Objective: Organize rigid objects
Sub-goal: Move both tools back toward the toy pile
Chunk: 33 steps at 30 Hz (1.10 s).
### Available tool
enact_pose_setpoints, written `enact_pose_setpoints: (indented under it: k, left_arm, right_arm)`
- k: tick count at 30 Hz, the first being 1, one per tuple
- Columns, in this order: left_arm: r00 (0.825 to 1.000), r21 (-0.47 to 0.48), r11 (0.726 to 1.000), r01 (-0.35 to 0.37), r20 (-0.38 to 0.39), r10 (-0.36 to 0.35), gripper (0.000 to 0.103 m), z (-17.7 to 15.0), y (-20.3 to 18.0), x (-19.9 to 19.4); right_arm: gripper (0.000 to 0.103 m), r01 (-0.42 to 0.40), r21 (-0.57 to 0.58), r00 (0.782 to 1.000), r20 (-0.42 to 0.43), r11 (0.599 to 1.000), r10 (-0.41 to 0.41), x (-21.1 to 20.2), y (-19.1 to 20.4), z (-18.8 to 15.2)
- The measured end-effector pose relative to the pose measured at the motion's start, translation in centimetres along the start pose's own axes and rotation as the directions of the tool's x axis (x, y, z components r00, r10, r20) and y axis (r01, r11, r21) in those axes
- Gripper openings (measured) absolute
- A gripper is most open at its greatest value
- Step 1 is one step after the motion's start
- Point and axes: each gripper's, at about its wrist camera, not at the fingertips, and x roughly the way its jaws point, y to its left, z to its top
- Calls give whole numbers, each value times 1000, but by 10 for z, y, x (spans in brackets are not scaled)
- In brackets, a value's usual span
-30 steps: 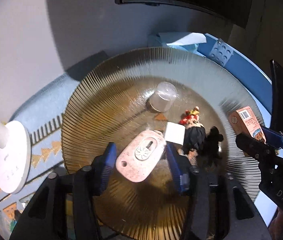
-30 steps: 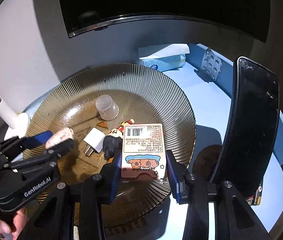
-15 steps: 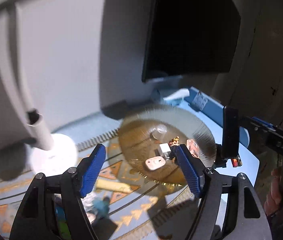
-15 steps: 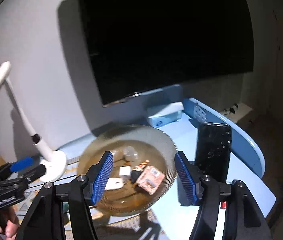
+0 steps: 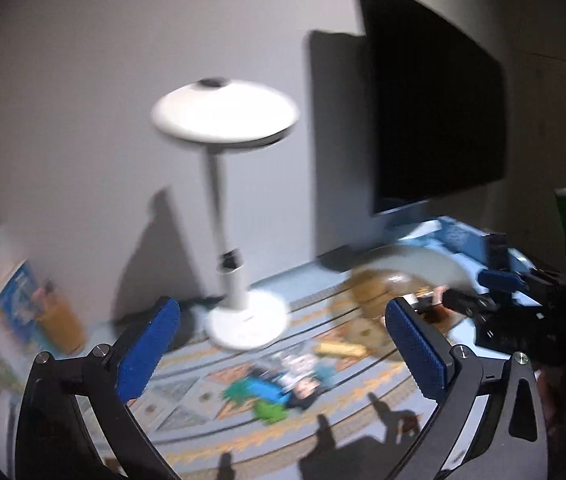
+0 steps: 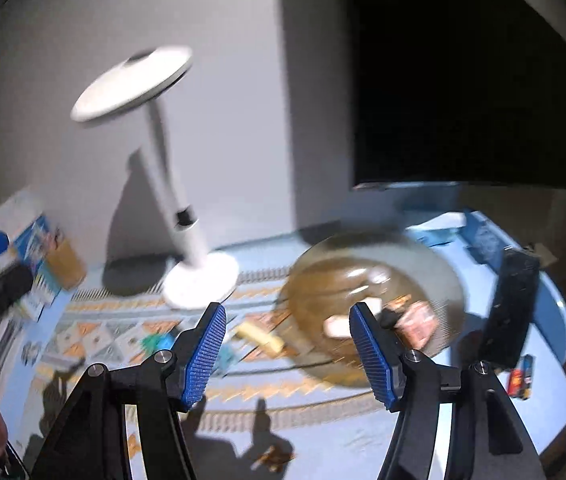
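Observation:
Both views are motion-blurred. The ribbed amber glass plate (image 6: 439, 256) sits at the right of the table and holds the pink case (image 6: 337, 325), the pink printed box (image 6: 419, 326) and other small items. It shows at the right in the left wrist view too (image 5: 371, 288). My left gripper (image 5: 283, 340) is open and empty, high above the patterned mat. My right gripper (image 6: 287, 354) is open and empty, above the mat to the left of the plate. A yellow stick (image 6: 261, 338) and green and blue toys (image 5: 259, 394) lie on the mat.
A white desk lamp (image 5: 239, 312) stands on the mat at the back. A black wall screen (image 6: 463, 80) hangs behind. A black phone (image 6: 511, 304) stands upright right of the plate, a small red-black item (image 6: 521, 376) beside it. Boxes and packets (image 6: 43, 264) sit at the far left.
Both grippers let go of their items in the plate, opened, then pulled up and back and swung left. The pink case and the printed box stay in the plate.

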Motion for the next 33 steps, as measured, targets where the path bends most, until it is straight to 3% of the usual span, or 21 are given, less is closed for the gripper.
enact_pose_setpoints:
  k: [4, 8, 13, 16, 33]
  left_arm:
    - [994, -93, 991, -99, -49, 94, 103, -36, 34, 3]
    - [986, -181, 973, -145, -104, 127, 103, -75, 62, 15]
    - [973, -260, 951, -166, -199, 116, 103, -123, 80, 55]
    - [964, -254, 952, -168, -245, 105, 103, -143, 80, 73]
    - [940, -258, 959, -120, -339, 27, 103, -172, 77, 116]
  right_arm:
    - [63, -45, -55, 997, -66, 997, 41, 22, 31, -24]
    - [63, -87, -90, 989, -123, 992, 76, 44, 53, -43]
    - [63, -117, -150, 983, -161, 982, 92, 71, 79, -67]
    - [63, -129, -163, 978, -184, 978, 99, 86, 87, -81]
    - [63, -166, -136, 943, -312, 977, 117, 154, 95, -114]
